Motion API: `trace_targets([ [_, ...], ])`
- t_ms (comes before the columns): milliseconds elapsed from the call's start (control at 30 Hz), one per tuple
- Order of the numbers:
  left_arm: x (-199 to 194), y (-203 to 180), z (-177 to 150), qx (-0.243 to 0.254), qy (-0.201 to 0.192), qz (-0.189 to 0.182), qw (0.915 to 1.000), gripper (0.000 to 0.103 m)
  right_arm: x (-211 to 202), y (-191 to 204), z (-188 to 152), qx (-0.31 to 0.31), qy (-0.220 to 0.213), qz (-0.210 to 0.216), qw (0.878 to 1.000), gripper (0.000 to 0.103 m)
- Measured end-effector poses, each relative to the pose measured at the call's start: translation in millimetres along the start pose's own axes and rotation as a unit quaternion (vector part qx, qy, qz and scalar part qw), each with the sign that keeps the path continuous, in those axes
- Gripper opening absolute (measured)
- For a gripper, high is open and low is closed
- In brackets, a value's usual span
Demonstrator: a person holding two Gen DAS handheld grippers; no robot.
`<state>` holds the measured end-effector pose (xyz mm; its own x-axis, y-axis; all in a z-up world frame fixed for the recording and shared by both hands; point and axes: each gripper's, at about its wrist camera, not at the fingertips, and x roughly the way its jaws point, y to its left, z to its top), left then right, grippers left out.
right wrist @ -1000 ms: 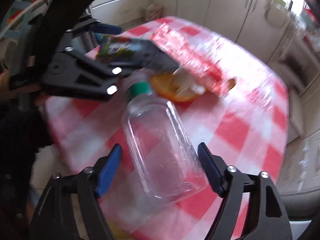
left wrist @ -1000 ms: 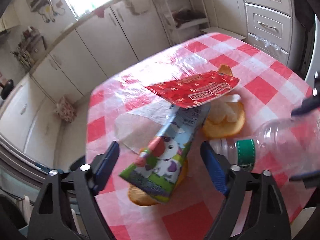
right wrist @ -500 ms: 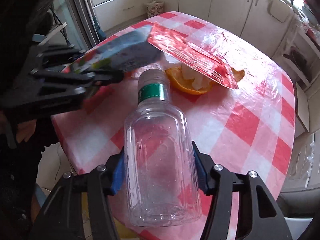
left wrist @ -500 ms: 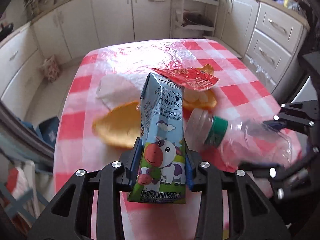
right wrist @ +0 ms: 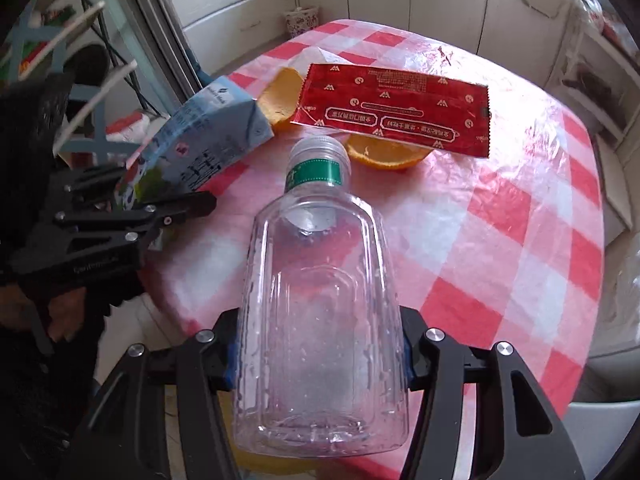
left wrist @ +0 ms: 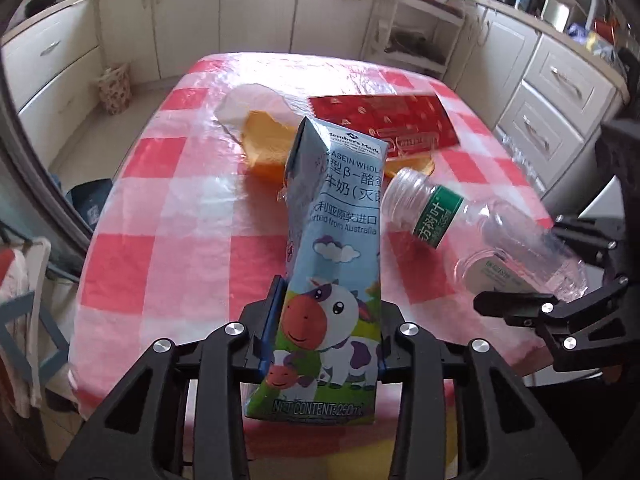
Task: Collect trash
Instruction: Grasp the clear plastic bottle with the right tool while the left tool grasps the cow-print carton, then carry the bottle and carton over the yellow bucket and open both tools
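Observation:
My left gripper (left wrist: 328, 320) is shut on a blue milk carton (left wrist: 332, 240) with a cartoon cow, held upright above the near edge of the red-and-white checked table (left wrist: 180, 240). My right gripper (right wrist: 320, 352) is shut on the base of a clear plastic bottle (right wrist: 320, 300) with a green label, its neck pointing away. Each view shows the other's load: the bottle (left wrist: 480, 232) at right, the carton (right wrist: 200, 136) at left. On the table lie a red wrapper (left wrist: 384, 124), orange peels (left wrist: 268, 144) and a white tissue (left wrist: 248, 100).
White kitchen cabinets (left wrist: 560, 92) ring the table. A floral bag (left wrist: 114, 88) stands on the floor at the far left, and a white shelf rack (left wrist: 416, 36) stands behind the table. Something yellow (left wrist: 384, 456) shows below the table's near edge.
Both grippers stood open around their objects a second ago and have since closed on them. The left one rolled and swung the carton upright and nearer; the bottle's base now sits between the right fingers.

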<state>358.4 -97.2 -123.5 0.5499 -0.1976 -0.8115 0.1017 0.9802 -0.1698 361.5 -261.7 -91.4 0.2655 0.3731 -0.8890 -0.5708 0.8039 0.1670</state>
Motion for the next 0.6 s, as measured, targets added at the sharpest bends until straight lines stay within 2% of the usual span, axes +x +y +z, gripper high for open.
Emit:
trace_targets([
  [167, -34, 7, -24, -0.035, -0.030, -0.027, 0.9986, 0.034, -6, -6, -17, 0.068, -0.011, 0.069, 0.995, 0.055],
  [367, -75, 15, -58, -0.059, -0.059, -0.055, 0.9950, 0.034, -24, 6, -37, 0.134, -0.056, 0.131, 0.981, 0.055],
  [600, -104, 5, -109, -0.038, -0.039, -0.090, 0.9945, 0.034, -47, 54, -86, 0.150, -0.079, 0.143, 0.975, 0.055],
])
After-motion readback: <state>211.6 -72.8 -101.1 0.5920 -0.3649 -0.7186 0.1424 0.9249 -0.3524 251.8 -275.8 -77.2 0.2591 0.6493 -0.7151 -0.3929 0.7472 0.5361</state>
